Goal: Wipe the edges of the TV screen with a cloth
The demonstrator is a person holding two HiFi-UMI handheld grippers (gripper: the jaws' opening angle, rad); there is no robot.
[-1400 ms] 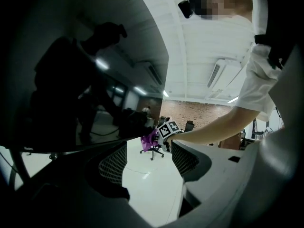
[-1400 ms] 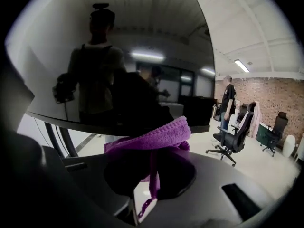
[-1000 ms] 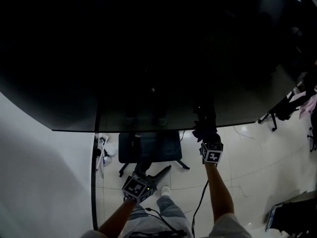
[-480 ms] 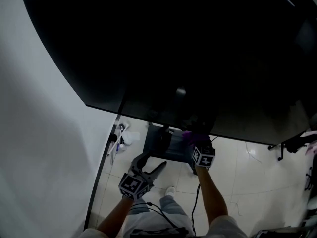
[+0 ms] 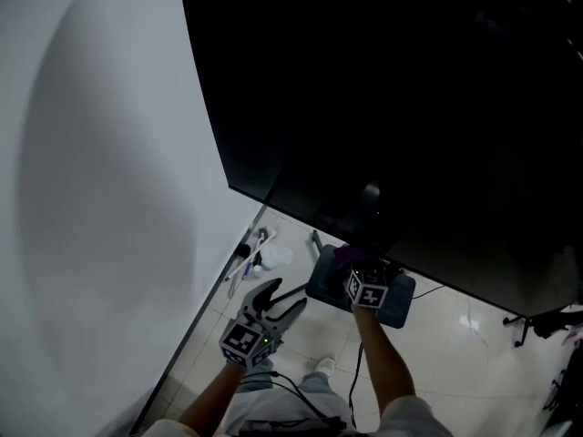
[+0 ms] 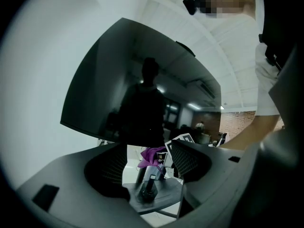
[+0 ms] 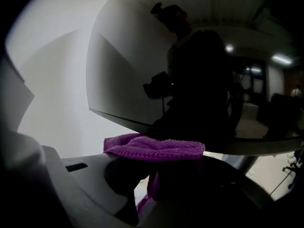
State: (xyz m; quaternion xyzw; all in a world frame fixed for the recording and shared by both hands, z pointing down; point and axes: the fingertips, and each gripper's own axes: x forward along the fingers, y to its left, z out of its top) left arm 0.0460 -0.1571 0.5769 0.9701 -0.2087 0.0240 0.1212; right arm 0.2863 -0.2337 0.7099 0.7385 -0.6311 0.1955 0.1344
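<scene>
Just below TV screen [image 5: 410, 107] lower edge, we're pinching cloth [image 7: 154, 148] in R tongs [image 5: 352, 262]; L tongs [image 5: 278, 297] splayed, empty, farther off.

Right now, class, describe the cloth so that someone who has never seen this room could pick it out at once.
Find the big dark TV screen and follow its bottom edge to the right claw. Pinched in it is the cloth: fuzzy and bright purple, where the claw and the screen beside it are dark.
</scene>
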